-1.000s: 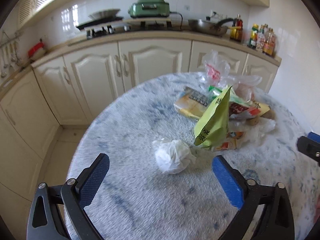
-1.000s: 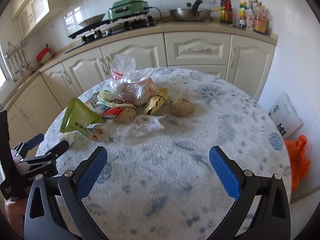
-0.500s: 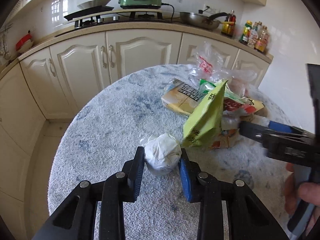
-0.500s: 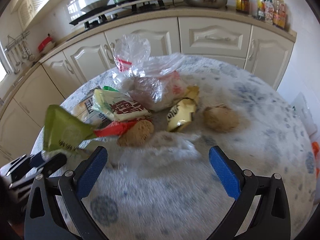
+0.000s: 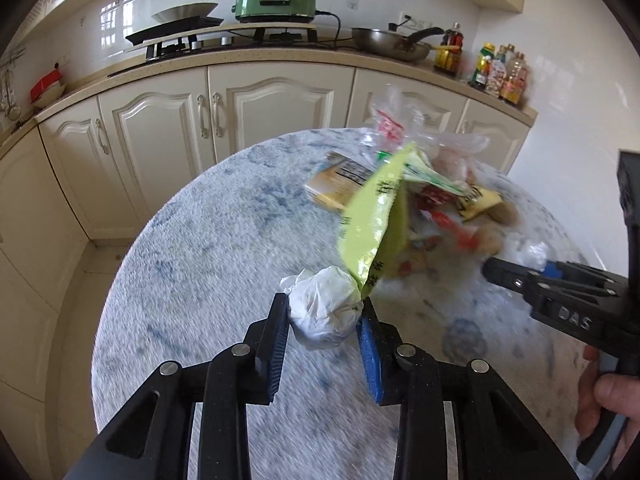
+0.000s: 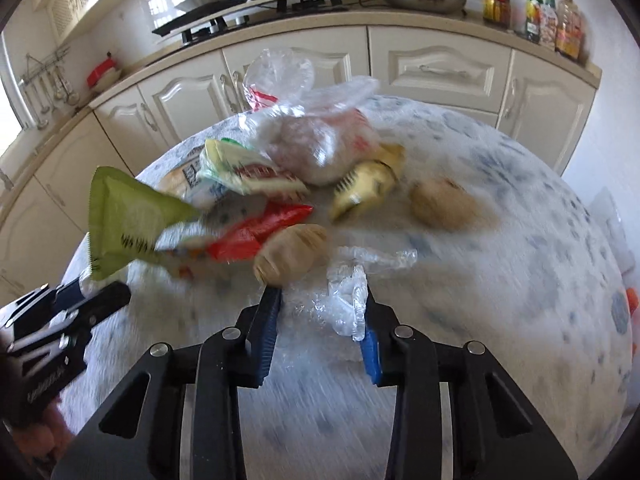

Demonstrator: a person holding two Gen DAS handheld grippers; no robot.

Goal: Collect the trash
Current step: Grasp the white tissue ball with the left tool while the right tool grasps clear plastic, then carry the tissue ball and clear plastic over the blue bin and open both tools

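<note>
On the round table with a blue-white cloth (image 5: 200, 240), my left gripper (image 5: 323, 308) is shut on a crumpled white paper ball (image 5: 316, 320). A green snack packet (image 5: 376, 220) leans against the ball's far side. My right gripper (image 6: 320, 304) points down at a crumpled clear plastic wrap (image 6: 344, 300). Its jaws are closing, with the wrap bunched between the blue pads. Just beyond its left finger lies a brown paper ball (image 6: 292, 252). The right gripper (image 5: 520, 274) also shows at the right of the left wrist view, and the left gripper (image 6: 96, 292) at the lower left of the right wrist view.
A trash pile sits mid-table: a clear bag (image 6: 316, 136), a red wrapper (image 6: 256, 228), a yellow wrapper (image 6: 364, 188), a second brown ball (image 6: 440, 204). Cream cabinets (image 5: 280, 112) and a counter with a stove, pan and bottles stand behind. A hand (image 5: 612, 392) holds the right gripper.
My left gripper went from wide open to shut on the paper ball. My right gripper dropped toward the pile and its jaws came together on the clear plastic wrap.
</note>
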